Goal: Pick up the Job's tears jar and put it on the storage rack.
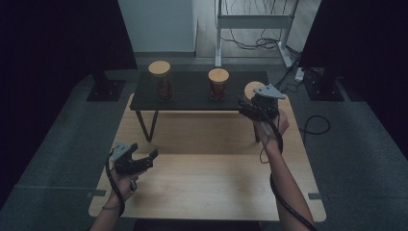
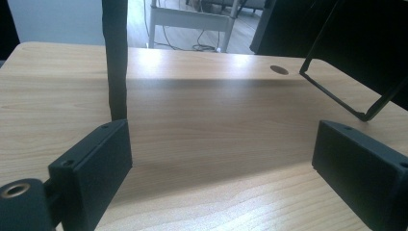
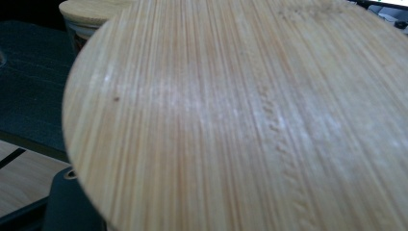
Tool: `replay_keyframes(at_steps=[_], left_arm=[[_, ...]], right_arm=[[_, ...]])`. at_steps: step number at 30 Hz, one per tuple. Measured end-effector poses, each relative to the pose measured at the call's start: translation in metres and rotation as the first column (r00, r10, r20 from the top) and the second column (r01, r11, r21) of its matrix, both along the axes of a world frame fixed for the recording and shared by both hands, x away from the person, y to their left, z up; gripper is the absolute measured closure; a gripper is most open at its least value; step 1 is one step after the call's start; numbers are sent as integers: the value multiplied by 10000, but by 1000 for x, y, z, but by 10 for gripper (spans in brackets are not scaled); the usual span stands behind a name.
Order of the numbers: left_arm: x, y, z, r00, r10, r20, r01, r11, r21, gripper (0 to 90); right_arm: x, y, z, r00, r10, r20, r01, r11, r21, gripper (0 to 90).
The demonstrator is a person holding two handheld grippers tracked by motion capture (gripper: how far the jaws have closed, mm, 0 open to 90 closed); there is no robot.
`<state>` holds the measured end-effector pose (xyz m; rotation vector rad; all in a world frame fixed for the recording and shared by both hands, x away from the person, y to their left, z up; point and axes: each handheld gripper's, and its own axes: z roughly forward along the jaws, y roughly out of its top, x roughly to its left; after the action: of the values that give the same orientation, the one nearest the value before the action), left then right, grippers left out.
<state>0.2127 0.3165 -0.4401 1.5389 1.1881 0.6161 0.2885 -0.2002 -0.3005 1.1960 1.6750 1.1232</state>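
Three glass jars with bamboo lids stand on a low black shelf [image 1: 192, 96]: the left jar [image 1: 160, 79], the middle jar [image 1: 218, 84] and the right jar [image 1: 252, 90]. My right gripper [image 1: 249, 107] is shut on the right jar at the shelf's right end. Its bamboo lid [image 3: 250, 115] sits very close in the right gripper view, with one black finger [image 3: 72, 204] under its edge and the middle jar's lid [image 3: 91, 12] behind. My left gripper [image 1: 143, 150] is low over the wooden table [image 1: 207, 183] at the front left, open [image 2: 221, 163] and holding nothing.
The shelf stands on thin black legs [image 2: 115, 62] at the far half of the table. A white frame with cables [image 1: 255, 21] stands on the floor behind. Dark stands flank the table on both sides.
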Motion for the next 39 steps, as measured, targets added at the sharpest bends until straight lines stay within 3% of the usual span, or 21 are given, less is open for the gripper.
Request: replay_keyframes(at_steps=[39], left_arm=[[5, 3, -3, 9997, 145, -171, -144, 9999, 56, 63]], right_arm=[[30, 4, 1, 9998, -210, -9, 210, 9997, -87, 251]])
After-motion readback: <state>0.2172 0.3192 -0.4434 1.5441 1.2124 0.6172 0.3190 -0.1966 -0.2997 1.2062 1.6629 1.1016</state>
